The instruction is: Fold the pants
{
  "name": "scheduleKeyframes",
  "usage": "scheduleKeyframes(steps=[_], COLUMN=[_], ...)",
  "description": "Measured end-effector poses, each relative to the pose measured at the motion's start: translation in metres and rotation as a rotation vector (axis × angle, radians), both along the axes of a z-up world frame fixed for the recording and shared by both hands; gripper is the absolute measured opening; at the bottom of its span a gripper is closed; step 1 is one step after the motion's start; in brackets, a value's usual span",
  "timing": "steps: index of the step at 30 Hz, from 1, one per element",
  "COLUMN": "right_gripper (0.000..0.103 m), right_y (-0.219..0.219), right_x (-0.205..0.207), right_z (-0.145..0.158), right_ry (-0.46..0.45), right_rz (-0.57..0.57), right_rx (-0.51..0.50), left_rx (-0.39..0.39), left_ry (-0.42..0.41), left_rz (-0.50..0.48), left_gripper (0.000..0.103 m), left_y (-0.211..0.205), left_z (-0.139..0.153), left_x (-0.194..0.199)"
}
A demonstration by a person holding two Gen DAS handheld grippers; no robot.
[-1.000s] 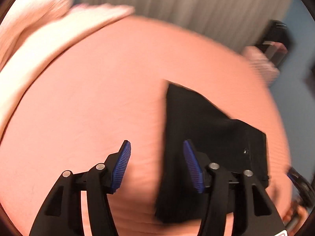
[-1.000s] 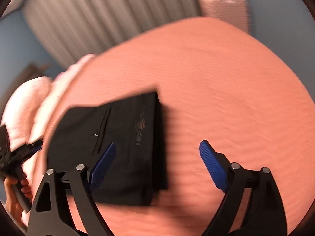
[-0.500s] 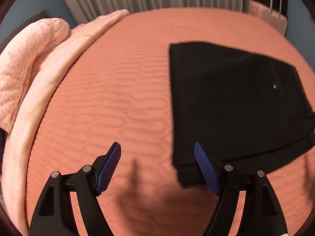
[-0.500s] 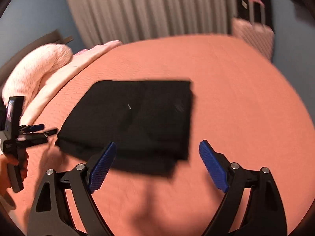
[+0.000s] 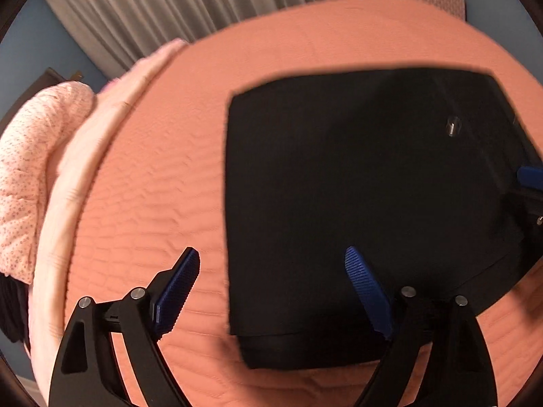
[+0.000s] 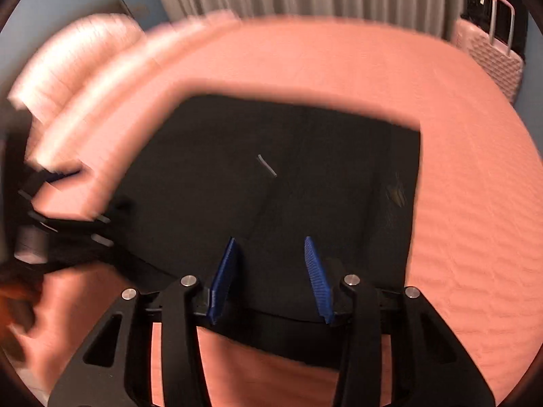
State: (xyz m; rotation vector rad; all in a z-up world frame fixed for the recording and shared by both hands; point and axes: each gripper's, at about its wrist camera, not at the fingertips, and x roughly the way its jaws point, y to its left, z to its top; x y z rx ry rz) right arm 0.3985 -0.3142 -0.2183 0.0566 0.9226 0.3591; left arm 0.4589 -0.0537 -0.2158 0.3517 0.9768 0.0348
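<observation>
Both of my grippers have dropped back in over the pants (image 5: 356,186), now a folded black rectangle flat on the bed (image 5: 152,186) — folding looks nearly done. My left gripper (image 5: 271,291) gapes wide, straddling the near-left edge, holding nothing. My right gripper (image 6: 271,278) has narrowed, half-open over the near edge; contact is blurred, maybe touching.

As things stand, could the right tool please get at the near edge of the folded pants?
Probably yes: the right tool hangs open over the pants near that edge, with nothing between them.
</observation>
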Motion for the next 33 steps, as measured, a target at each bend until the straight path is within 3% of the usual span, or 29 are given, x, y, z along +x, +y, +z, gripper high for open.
scheduleKeyframes(steps=[1,2,4,6,8,9,10,11,14,15,16,17,19,20,22,23,24,25,29,33], right_gripper=[0.014,0.005,0.009,0.023,0.088,0.094,0.093,0.093,0.093,0.093,0.091,0.075,0.058,0.045,0.034,0.031,0.03,0.028,0.028,0.028], right_y=[-0.019,-0.031,-0.059,-0.076,-0.086,-0.088,-0.09,-0.092,-0.095,-0.092,-0.087,-0.08,-0.07,-0.067,-0.069,-0.068,-0.067,-0.066,-0.069,-0.08], right_x=[-0.004,-0.006,-0.016,-0.022,-0.021,-0.019,-0.017,-0.014,-0.015,-0.016,-0.016,-0.013,-0.012,-0.011,-0.009,-0.013,-0.017,-0.018,-0.059,-0.129], right_z=[0.001,0.003,0.012,0.017,0.012,0.006,0.0,-0.011,-0.018,-0.018,-0.018,-0.018,-0.02,-0.021,-0.019,-0.011,-0.003,0.004,0.027,0.018], right_ry=[0.013,0.032,0.079,0.061,0.064,0.071,0.095,0.146,0.111,0.106,0.1,0.1,0.111,0.121,0.144,0.134,0.123,0.117,0.135,0.206], right_rz=[-0.048,-0.065,-0.124,-0.164,-0.186,-0.212,-0.212,-0.197,-0.205,-0.205,-0.199,-0.171,-0.174,-0.162,-0.178,-0.173,-0.169,-0.166,-0.127,-0.122], right_rx=[0.016,0.054,0.177,0.206,0.195,0.19,0.223,0.286,0.291,0.295,0.296,0.295,0.247,0.25,0.282,0.272,0.266,0.272,0.291,0.318], left_rx=[-0.039,-0.092,-0.161,-0.252,-0.383,-0.483,-0.589,-0.623,-0.671,-0.634,-0.562,-0.544,-0.567,-0.572,-0.588,-0.58,-0.564,-0.555,-0.563,-0.577], left_ry=[-0.015,-0.008,0.002,-0.001,0.096,0.153,0.165,0.144,0.169,0.158,0.144,0.134,0.144,0.147,0.148,0.146,0.143,0.139,0.169,0.21], left_rz=[0.003,0.023,0.063,0.09,0.107,0.11,0.118,0.118,0.016,0.006,-0.01,-0.013,0.028,0.045,0.042,0.047,0.045,0.048,0.033,0.012], left_gripper=[0.087,0.087,0.087,0.087,0.087,0.087,0.09,0.092,0.092,0.092,0.093,0.093,0.091,0.086,0.048,0.039,0.022,0.017,0.016,0.016], left_y=[0.006,0.016,0.038,0.064,0.084,0.091,0.099,0.101,0.083,0.075,0.064,0.06,0.061,0.061,0.061,0.061,0.06,0.062,0.065,0.065], left_z=[0.002,0.008,0.015,0.016,-0.001,-0.011,-0.019,-0.019,-0.024,-0.025,-0.027,-0.027,-0.028,-0.026,-0.018,-0.013,-0.008,-0.001,0.016,0.018], left_x=[-0.002,-0.004,-0.005,-0.003,0.009,0.015,0.018,0.016,0.016,0.015,0.014,0.014,0.018,0.018,0.015,0.014,0.01,0.005,-0.03,-0.107])
